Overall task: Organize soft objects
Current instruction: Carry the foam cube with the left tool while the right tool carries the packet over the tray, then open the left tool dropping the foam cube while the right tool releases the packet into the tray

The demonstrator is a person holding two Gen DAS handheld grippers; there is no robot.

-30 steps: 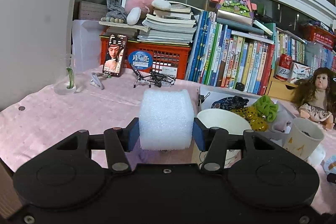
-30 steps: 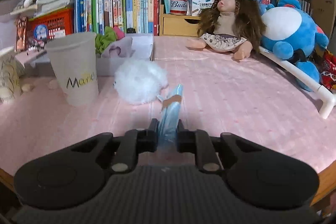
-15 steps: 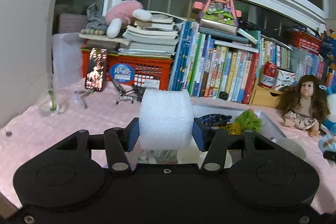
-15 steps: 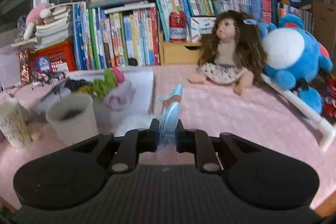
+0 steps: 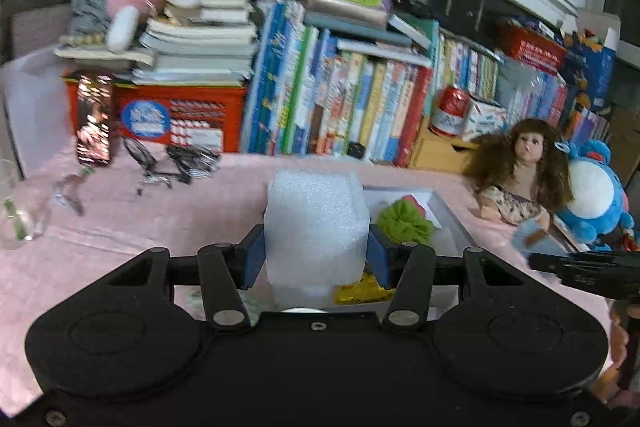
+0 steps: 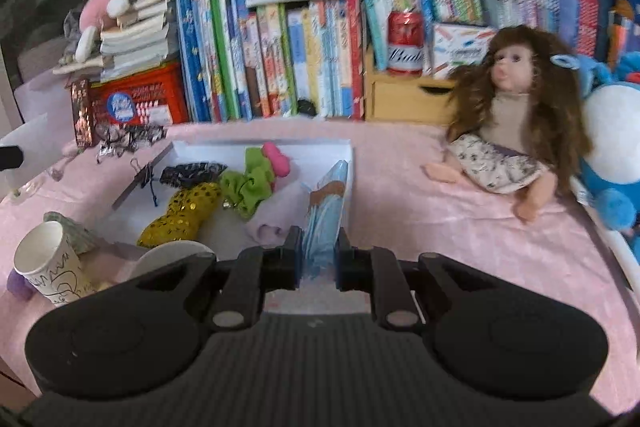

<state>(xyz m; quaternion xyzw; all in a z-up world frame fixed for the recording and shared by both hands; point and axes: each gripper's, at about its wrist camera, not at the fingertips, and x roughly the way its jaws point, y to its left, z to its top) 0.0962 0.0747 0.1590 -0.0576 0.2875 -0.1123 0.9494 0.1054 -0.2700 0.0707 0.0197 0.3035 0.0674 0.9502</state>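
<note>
We are holding a white foam block point(image 5: 317, 227) squeezed between the blue pads of the left tool point(image 5: 316, 261), which is standing partly open around it; the block is rounded, grainy and sparkly, hanging above the near edge of the white tray point(image 5: 448, 211). Our right tool point(image 6: 318, 259) is pinching, almost fully closed, a thin blue folded face mask point(image 6: 326, 211) that is sticking forward over the tray's point(image 6: 344, 151) right rim. Inside the tray are lying a frilly green scrunchie point(image 6: 248, 187), a gold sequinned one point(image 6: 180, 215) and a pink piece point(image 6: 276, 163). Compared with a second ago, both tools are sitting higher and nearer the tray, so we are now looking down into it, and the paper cup point(image 6: 52, 267) is now falling to the lower left of the right view, on the pink tabletop point(image 6: 440, 227)
</note>
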